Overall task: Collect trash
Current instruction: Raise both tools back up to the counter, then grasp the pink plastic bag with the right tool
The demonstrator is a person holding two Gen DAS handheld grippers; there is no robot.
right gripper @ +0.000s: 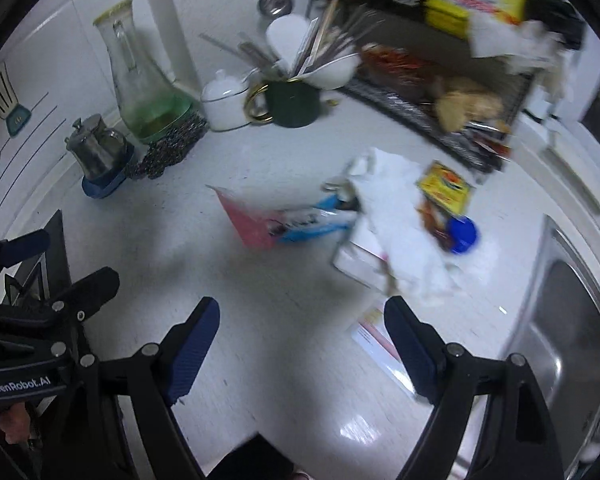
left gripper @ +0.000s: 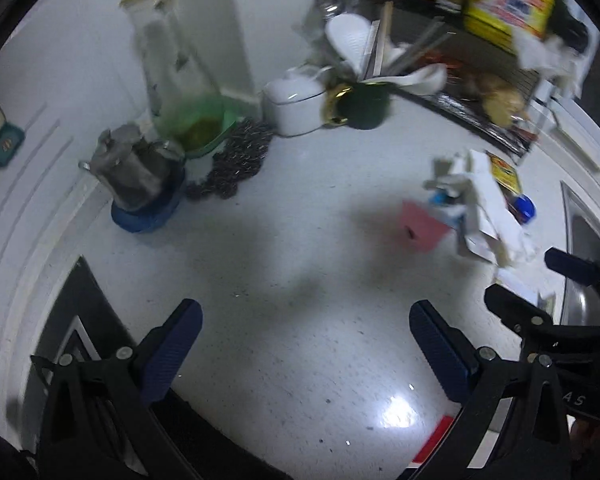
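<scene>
A pile of trash lies on the white counter: a pink paper (right gripper: 246, 222) (left gripper: 422, 228), a blue-and-white wrapper (right gripper: 320, 222), crumpled white tissue (right gripper: 404, 232) (left gripper: 488, 208), a yellow packet (right gripper: 444, 188) (left gripper: 504, 172) and a blue bottle cap (right gripper: 464, 234) (left gripper: 524, 208). A flat leaflet (right gripper: 374, 336) lies nearer. My right gripper (right gripper: 302, 320) is open and empty, just short of the pile. My left gripper (left gripper: 306, 322) is open and empty over bare counter, left of the pile. The right gripper's fingers (left gripper: 512, 312) show at the left view's right edge.
At the back stand a glass jug (right gripper: 140, 80), a small metal pot (right gripper: 98, 152) on a blue coaster, a white sugar bowl (right gripper: 224, 100), a dark green mug (right gripper: 294, 102) with utensils, and a loaded wire rack (right gripper: 440, 92). A steel sink (right gripper: 572, 340) is at right.
</scene>
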